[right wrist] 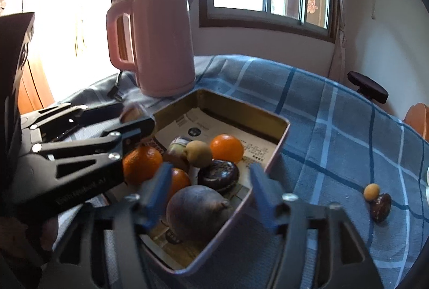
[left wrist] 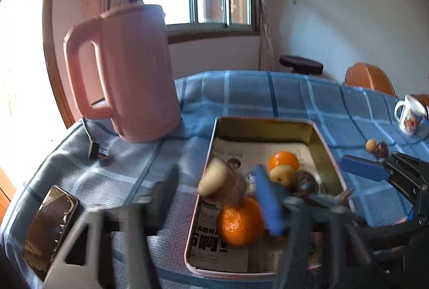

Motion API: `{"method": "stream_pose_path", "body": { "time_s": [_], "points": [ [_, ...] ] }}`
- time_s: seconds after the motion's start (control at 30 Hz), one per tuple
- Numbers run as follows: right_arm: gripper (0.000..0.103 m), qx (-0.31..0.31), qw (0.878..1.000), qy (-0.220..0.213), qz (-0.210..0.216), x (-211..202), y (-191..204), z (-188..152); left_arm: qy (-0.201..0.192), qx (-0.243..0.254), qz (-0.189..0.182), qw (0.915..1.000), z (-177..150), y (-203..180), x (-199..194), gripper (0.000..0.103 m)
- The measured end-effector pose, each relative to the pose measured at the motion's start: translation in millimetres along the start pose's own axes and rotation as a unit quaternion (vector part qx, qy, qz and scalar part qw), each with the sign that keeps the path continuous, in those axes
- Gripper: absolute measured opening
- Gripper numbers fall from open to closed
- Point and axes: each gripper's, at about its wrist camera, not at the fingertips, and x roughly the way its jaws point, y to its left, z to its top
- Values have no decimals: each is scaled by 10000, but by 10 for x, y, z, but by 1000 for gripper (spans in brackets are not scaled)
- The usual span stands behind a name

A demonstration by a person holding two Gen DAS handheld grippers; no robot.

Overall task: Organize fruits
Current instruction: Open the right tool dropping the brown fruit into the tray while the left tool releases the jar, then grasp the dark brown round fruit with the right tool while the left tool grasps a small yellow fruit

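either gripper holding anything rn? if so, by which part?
Nothing held. Right gripper is open over the dark round fruit in the tin; left gripper is open, a blurred pale fruit loose between its fingers.

The printed paper sheet (left wrist: pixel 214 246) lining the rectangular gold-walled metal tin (left wrist: pixel 268 125) carries large bold black Chinese characters along its near edge, seemingly "布啊", seen upside down and motion-blurred; its smaller print cannot be read. The black left gripper (right wrist: pixel 128 114) bears pale lettering on its near arm, too blurred to make out. A red Chinese character sign (right wrist: pixel 311 5) shows beyond the window, unreadable.
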Motion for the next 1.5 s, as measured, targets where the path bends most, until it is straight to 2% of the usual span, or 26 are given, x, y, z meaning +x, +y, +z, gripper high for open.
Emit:
{"method": "stream_pose_path", "body": {
  "time_s": [0.03,0.13,0.27,0.4,0.53,0.67,0.87,0.97,1.07,1.13,1.2,1.3,1.4,1.5],
  "points": [
    [74,-18,9999,-94,-58,-67,-16,-1,-104,-20,18,9999,25,-9,-52,78],
    [75,-49,9992,-297,-273,-270,-129,-2,-321,63,-70,9994,119,-139,-177,78],
    [80,204,9966,-395,-688,-476,-529,-31,-320,148,-323,9989,225,-376,-197,78],
    [80,617,9900,-278,-1241,-545,-1051,-140,-120,266,-574,9979,300,-703,-102,78],
    [80,960,9814,94,-1662,-463,-1532,-239,83,350,-885,9954,360,-1017,-4,78],
    [80,1182,9770,345,-1743,-383,-1781,-328,117,555,-860,9947,412,-1305,78,78],
    [77,1520,9751,704,-1451,-185,-1981,-415,328,682,-902,9930,467,-1545,263,78],
    [71,1659,9740,770,-1339,-149,-2060,-421,422,762,-947,9917,456,-1644,353,78],
    [55,1918,9703,1031,-1057,-58,-2170,-474,513,826,-963,9906,447,-1746,439,78],
    [44,2069,9690,953,-953,-79,-2227,-498,578,818,-1010,9898,447,-1811,500,78],
    [44,2075,9696,932,-898,-96,-2223,-514,666,801,-1089,9886,448,-1884,551,78],
    [44,2056,9693,856,-1038,-147,-2238,-512,758,838,-1189,9865,434,-1995,607,78],
    [44,2093,9638,722,-1483,-291,-2308,-547,878,920,-1202,9846,385,-2120,712,78],
    [44,2022,9561,614,-2029,-435,-2381,-569,1091,953,-1391,9796,357,-2259,864,78]
  ]
}}
